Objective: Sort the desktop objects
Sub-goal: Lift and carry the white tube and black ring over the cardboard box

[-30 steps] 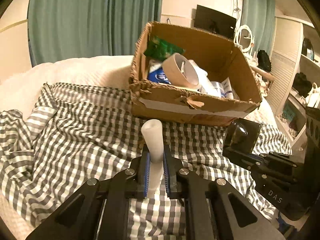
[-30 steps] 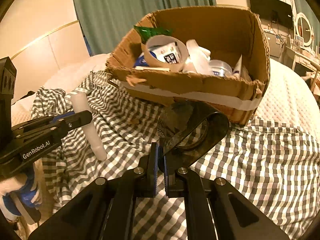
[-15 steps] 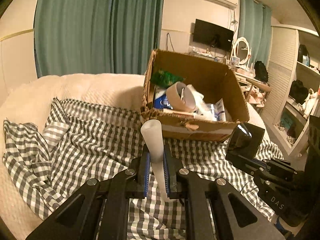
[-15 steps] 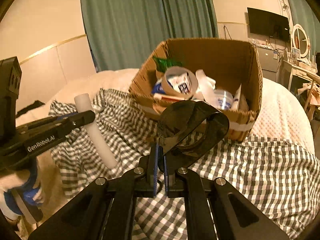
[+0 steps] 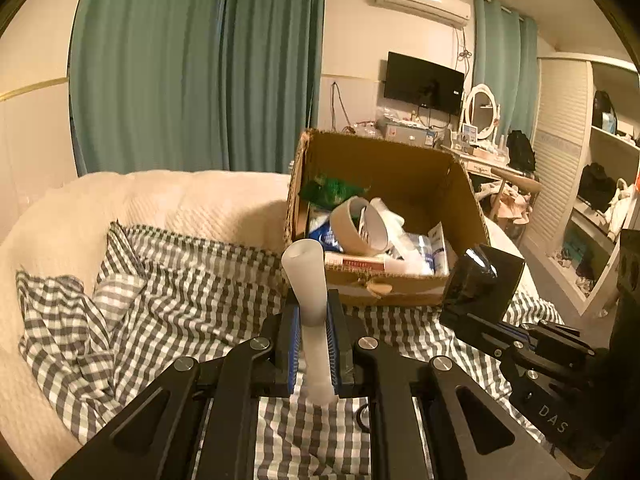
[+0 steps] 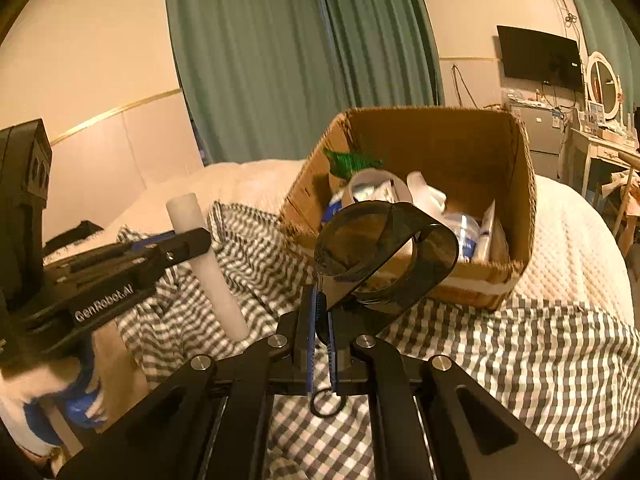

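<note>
Black claw [image 5: 312,344], blue pads — silver screws

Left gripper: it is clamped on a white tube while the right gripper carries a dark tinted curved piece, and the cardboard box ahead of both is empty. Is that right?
Not quite: the cardboard box is not empty. The left wrist view shows a tape roll, a green packet and other packages inside. The rest holds: the left gripper is clamped on the white tube, and the right gripper carries the dark tinted curved piece.
</note>
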`<state>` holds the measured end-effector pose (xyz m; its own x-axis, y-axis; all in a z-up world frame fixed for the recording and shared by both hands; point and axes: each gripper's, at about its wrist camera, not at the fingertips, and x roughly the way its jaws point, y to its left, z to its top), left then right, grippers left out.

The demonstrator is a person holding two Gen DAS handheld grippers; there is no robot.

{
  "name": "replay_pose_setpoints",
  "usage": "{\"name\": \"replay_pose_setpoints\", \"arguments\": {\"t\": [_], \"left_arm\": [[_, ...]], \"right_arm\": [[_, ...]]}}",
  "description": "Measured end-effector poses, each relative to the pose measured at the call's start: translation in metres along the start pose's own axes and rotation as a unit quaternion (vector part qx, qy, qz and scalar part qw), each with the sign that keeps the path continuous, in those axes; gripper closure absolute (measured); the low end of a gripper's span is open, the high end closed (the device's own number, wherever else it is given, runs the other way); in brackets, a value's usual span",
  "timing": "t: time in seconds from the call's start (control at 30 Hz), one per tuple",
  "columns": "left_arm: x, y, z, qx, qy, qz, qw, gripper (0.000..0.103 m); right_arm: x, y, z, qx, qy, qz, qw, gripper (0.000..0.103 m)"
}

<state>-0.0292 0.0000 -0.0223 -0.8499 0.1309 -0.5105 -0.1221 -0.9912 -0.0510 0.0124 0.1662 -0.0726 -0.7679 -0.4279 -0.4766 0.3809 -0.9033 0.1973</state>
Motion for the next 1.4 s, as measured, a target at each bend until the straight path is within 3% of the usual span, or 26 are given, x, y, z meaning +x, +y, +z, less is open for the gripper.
{"name": "replay_pose_setpoints", "arguments": {"t": [0.33,0.57,0.77,1.07,1.4], "left_arm": [[0.007,-0.006,0.026,0.005,-0.016,0.004,0.9998,0.091],[0.021,-0.014,0.045,0.010,-0.022,0.002,0.9997,0.091],[0.036,-0.025,0.066,0.021,-0.036,0.007,0.9991,0.091],[0.073,-0.034,0.088,0.014,-0.062,-0.004,0.9980,0.091],[0.143,-0.039,0.107,0.024,-0.030,-0.017,0.9991,0.091]], "right_arm": [[0.006,-0.006,0.027,0.001,-0.020,0.000,1.000,0.099],[0.012,-0.023,0.042,-0.006,-0.035,-0.025,0.999,0.099],[0.026,-0.041,0.063,-0.003,-0.046,-0.020,0.999,0.099],[0.063,-0.068,0.074,-0.013,-0.032,-0.013,0.999,0.099],[0.090,-0.095,0.095,-0.006,-0.028,-0.009,1.000,0.099]]}}
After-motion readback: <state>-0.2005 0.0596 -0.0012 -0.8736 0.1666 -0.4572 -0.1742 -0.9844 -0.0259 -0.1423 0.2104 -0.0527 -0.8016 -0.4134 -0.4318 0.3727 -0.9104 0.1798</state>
